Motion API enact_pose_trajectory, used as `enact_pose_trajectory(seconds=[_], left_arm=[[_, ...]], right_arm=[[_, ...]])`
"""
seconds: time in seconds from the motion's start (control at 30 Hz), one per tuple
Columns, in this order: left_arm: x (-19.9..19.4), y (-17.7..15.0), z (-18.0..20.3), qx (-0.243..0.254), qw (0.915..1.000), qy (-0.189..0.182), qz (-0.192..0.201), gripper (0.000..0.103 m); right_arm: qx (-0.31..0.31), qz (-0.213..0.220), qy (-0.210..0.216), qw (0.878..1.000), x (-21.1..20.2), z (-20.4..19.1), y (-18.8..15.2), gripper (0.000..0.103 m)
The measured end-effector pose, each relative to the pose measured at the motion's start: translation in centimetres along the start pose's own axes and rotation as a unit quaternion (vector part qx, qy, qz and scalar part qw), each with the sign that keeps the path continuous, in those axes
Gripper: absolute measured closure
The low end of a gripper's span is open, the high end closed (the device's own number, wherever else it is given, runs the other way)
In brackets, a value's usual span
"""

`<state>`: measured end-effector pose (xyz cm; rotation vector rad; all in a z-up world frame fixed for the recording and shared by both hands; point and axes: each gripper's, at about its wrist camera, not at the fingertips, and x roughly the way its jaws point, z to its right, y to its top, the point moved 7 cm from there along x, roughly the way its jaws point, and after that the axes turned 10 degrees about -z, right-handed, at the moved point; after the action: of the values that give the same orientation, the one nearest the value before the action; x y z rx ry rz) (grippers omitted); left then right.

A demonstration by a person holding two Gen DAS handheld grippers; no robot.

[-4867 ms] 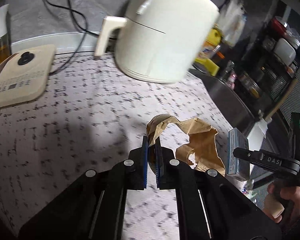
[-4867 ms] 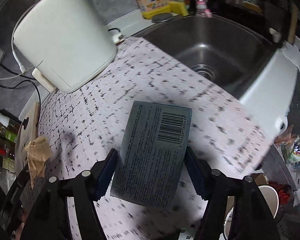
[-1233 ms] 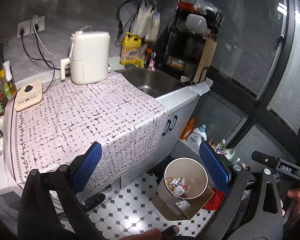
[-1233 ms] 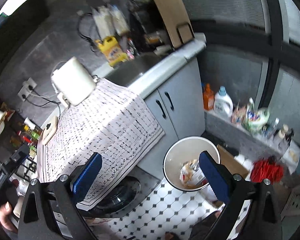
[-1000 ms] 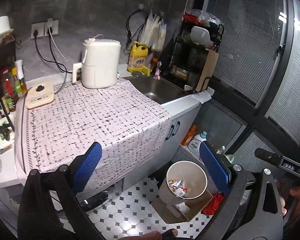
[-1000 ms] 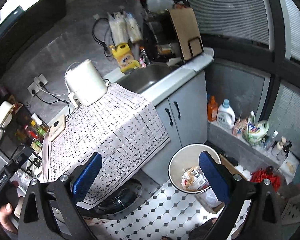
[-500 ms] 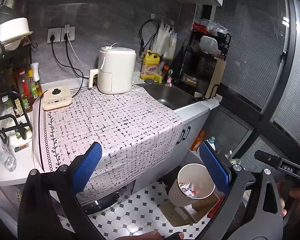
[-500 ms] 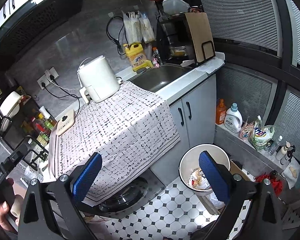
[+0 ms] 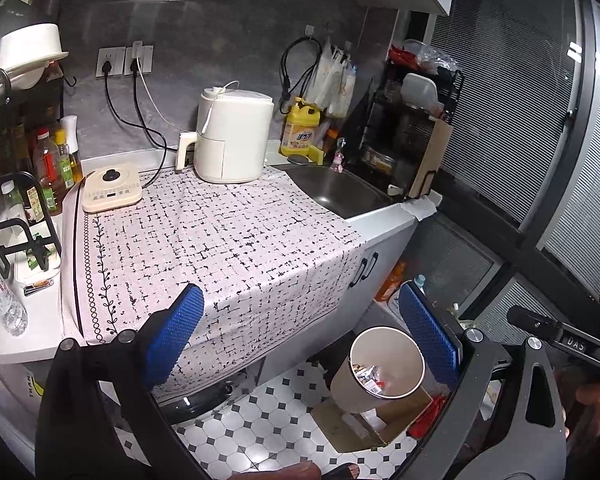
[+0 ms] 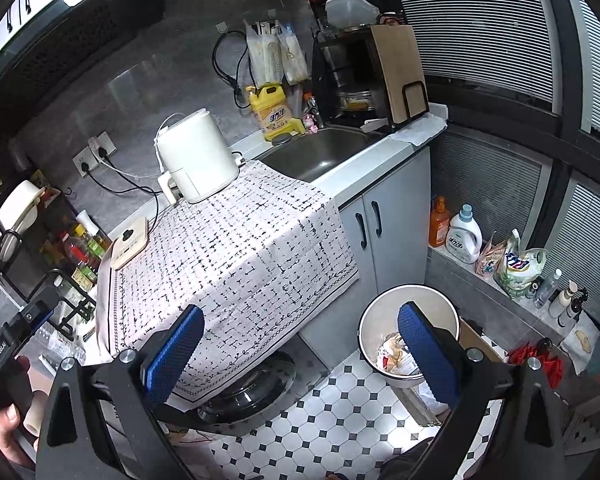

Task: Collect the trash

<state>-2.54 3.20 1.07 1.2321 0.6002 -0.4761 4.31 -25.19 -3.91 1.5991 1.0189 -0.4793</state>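
Trash is seen as crumpled wrappers inside a round white bin on the tiled floor, at 5 o'clock from the patterned cloth. Both the left gripper and the right gripper are held wide apart and empty. The bin is partly covered by a blue pad; single items cannot be made out.

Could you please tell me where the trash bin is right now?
In both wrist views the trash bin stands on the tiled floor at lower right, in front of the grey cabinet below the sink.
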Motion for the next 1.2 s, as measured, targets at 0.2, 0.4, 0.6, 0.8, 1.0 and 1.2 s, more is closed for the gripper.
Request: enact_pose_trajectory(seconds=[0.2,0.4,0.6,0.8,1.0,1.2], left_arm=[[0.0,0.1,-0.2,-0.001,1.0000,0.001,0.003,0.006],[-0.5,0.4,0.0,0.002,1.0000,0.001,0.007,0.006],[-1.3,0.8,0.0,0.002,0.9997,0.003,0.024,0.006],[-1.9,1.4,-0.6,-0.002,0.9993,0.009,0.036,0.006],[-2.3,1.7,-1.5,-0.011,0.9990,0.012,0.042,0.006],[-2.6,1.8,-2.5,-0.019,0.9986,0.018,0.046,0.006]], right_arm=[[0.000,0.001,-0.004,1.000,-0.1,0.1,0.1,0.008],[-0.003,0.003,0.000,1.000,-0.4,-0.5,-0.1,0.008],[-0.005,0.006,0.001,1.000,-0.7,-0.8,-0.2,0.008],[-0.009,0.006,-0.002,1.000,-0.8,-1.1,0.2,0.008],[-0.013,0.010,0.001,1.000,-0.7,-1.9,0.9,0.008],[-0.026,0.008,0.005,1.000,-0.4,-3.1,1.2,0.008]])
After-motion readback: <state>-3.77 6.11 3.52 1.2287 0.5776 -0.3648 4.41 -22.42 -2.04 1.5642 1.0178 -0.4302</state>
